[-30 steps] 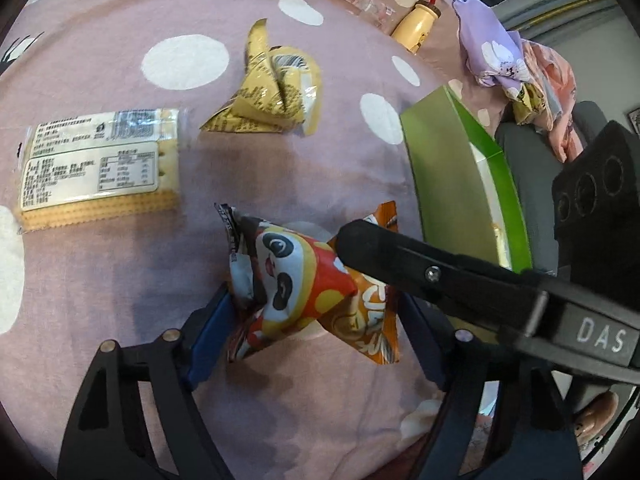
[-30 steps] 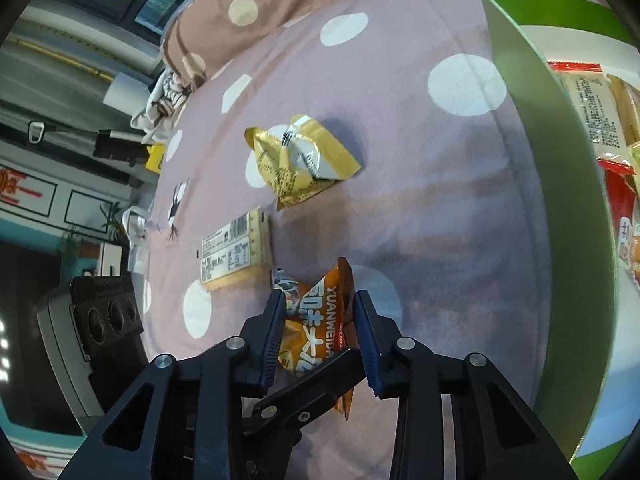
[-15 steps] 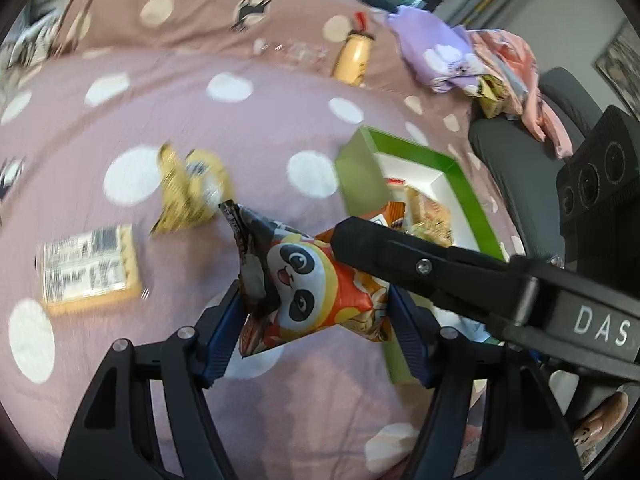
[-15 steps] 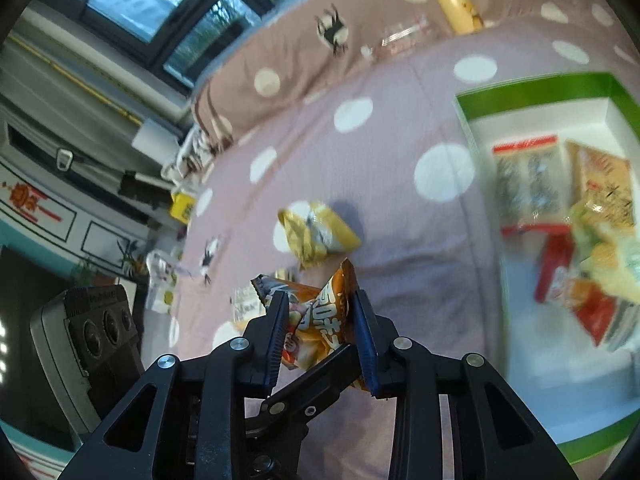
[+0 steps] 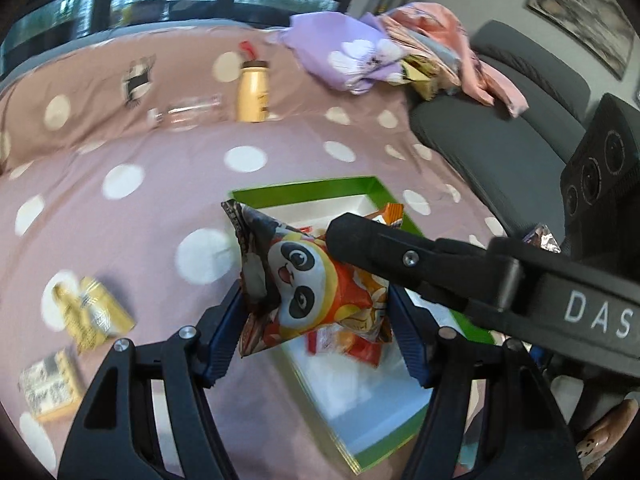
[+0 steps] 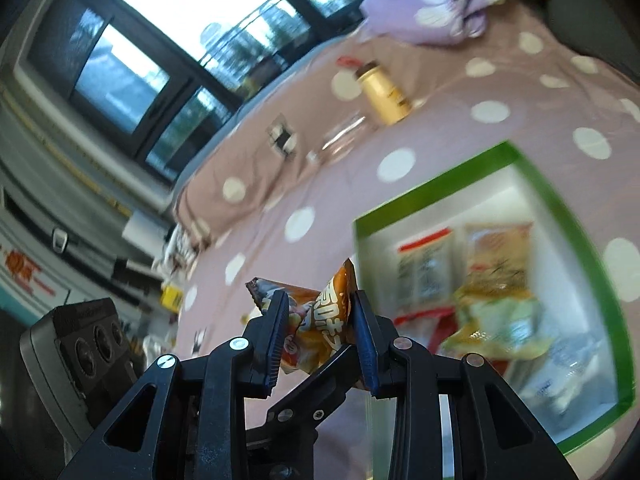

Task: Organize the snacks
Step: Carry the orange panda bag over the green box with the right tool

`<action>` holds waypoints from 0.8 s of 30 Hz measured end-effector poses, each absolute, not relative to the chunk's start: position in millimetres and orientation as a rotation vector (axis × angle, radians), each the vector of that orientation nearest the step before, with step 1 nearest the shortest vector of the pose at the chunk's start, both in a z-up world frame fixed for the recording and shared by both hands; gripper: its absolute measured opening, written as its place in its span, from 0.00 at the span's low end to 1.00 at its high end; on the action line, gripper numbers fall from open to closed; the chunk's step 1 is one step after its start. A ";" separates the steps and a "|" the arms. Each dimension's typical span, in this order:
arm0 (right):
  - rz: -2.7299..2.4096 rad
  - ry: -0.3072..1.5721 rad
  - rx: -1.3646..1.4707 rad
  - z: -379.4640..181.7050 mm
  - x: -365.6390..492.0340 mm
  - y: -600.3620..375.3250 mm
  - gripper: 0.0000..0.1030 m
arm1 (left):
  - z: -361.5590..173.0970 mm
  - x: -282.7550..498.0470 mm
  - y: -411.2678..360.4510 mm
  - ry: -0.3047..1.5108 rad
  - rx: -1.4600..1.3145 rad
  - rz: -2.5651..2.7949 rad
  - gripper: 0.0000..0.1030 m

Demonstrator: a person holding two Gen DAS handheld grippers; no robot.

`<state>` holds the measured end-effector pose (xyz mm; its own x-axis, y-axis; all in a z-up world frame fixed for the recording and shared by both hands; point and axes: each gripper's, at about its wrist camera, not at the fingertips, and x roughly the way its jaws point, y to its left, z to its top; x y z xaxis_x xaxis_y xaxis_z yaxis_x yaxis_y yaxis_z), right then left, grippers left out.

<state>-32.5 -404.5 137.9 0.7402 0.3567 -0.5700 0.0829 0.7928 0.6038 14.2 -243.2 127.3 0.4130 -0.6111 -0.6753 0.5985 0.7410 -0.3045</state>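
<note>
Left wrist view: the left gripper [image 5: 316, 312] is clamped on the panda snack bag [image 5: 308, 292], held above the green box [image 5: 304, 188]. Right wrist view: the right gripper [image 6: 318, 340] pinches the same bag's orange end, box to its right

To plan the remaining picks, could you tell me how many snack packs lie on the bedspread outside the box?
2: a gold pack at the left of the left wrist view, a cracker pack below it. Others may be hidden.

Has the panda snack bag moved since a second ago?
Yes. The panda snack bag has left the bedspread and now hangs over the green box.
</note>
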 end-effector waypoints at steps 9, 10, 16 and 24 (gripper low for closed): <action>0.004 0.725 0.733 119.4 -22.2 -454.0 0.35 | 106.1 34.4 -301.4 0.910 0.027 -0.840 0.66; -0.018 0.731 0.738 116.5 -20.7 -457.0 0.35 | 103.7 34.3 -304.9 0.912 0.031 -0.843 0.66; -0.090 0.792 0.793 93.7 -10.5 -473.1 0.35 | 81.0 40.0 -325.4 0.973 0.074 -0.816 0.64; -0.119 0.795 0.838 86.3 -16.9 -482.7 0.35 | 70.9 42.6 -330.9 0.998 0.066 -0.788 0.63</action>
